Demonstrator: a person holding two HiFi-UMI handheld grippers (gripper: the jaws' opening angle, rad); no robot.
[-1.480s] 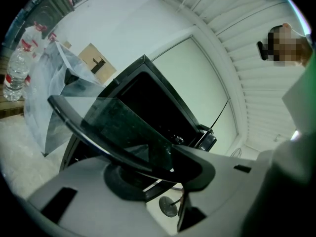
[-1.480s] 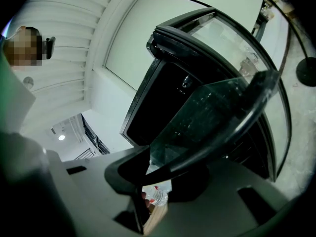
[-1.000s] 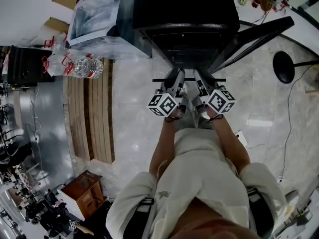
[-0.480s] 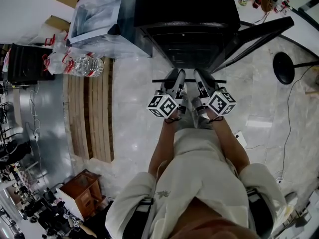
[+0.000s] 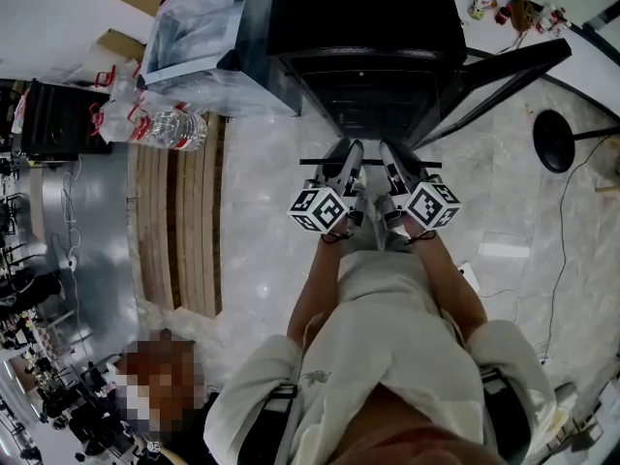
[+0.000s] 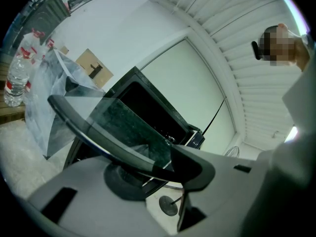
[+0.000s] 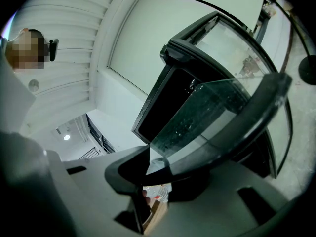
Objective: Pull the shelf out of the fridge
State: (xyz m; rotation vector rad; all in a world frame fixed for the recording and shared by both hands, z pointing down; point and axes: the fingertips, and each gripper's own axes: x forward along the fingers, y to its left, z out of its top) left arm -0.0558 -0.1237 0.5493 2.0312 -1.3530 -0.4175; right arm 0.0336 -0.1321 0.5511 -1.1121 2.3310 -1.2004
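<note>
The shelf (image 5: 315, 161) is a clear glass pane, speckled with fine spots, with a dark plastic bar along its front edge. It sits at the open mouth of the black fridge (image 5: 368, 27), which fills 12 o'clock of the head view. The door (image 5: 494, 76) stands open toward 2 o'clock.

The bar is the shelf's long side and runs from 9 to 3 o'clock. The pane reaches from it toward 12 o'clock, into the fridge.

The left gripper (image 5: 351, 153) has its jaws clamped on the bar just on the 9 o'clock side of the middle. The right gripper (image 5: 390, 151) has its jaws clamped just on the 3 o'clock side.

From above, the pane is nearly invisible against the dark cabinet, so its back edge cannot be made out. In both gripper views the bar crosses the jaws and hides where the pads meet it.
</note>
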